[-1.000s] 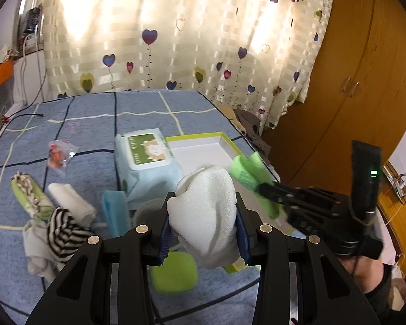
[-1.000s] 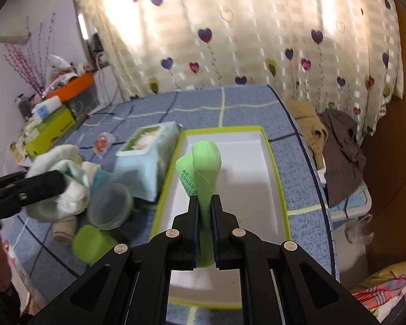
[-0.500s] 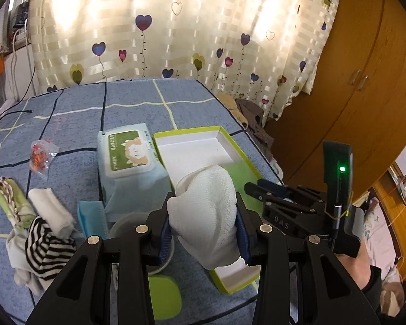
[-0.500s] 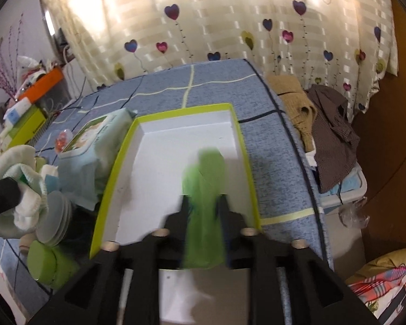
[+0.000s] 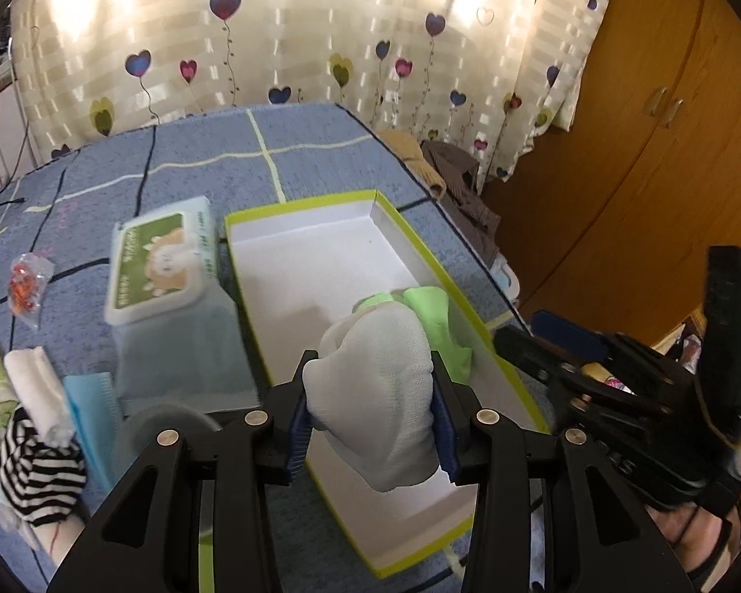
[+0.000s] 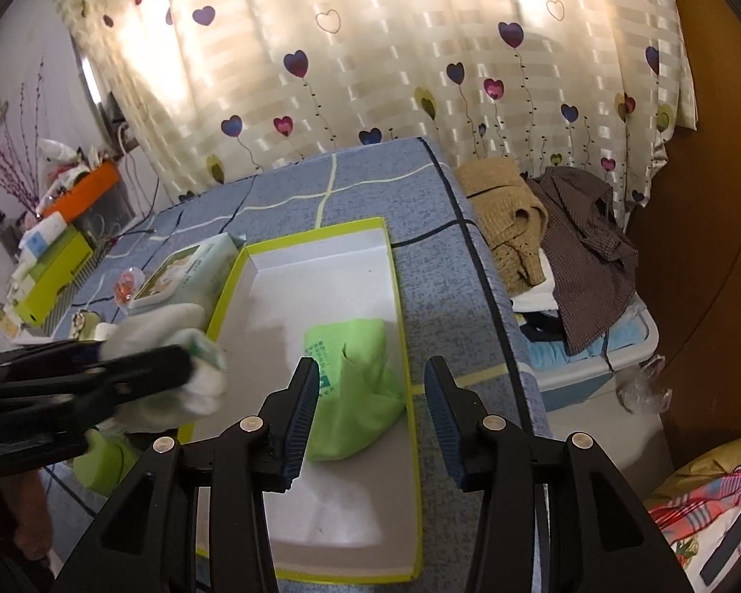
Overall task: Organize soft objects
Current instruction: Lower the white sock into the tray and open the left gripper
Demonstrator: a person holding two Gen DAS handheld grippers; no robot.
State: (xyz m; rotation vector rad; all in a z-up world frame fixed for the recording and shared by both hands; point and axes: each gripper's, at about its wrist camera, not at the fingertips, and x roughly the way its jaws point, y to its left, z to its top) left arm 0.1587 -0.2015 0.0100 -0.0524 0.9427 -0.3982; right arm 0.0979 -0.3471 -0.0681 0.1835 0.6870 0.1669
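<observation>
Green cloth (image 6: pixel 353 385) lay released in the tray (image 6: pixel 321 232), right gripper (image 6: pixel 370 412) jaws opening empty; left gripper (image 5: pixel 370 395) clamped the white cloth (image 5: pixel 375 385) over it, striped pile (image 5: pixel 39 469) remained.

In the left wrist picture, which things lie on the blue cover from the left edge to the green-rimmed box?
Striped sock → rolled white cloth → blue cloth → wipes pack → box.

Home bdrm: heart-print curtain (image 6: pixel 370 74), wardrobe (image 5: pixel 642 148), bed (image 6: pixel 444 257).
</observation>
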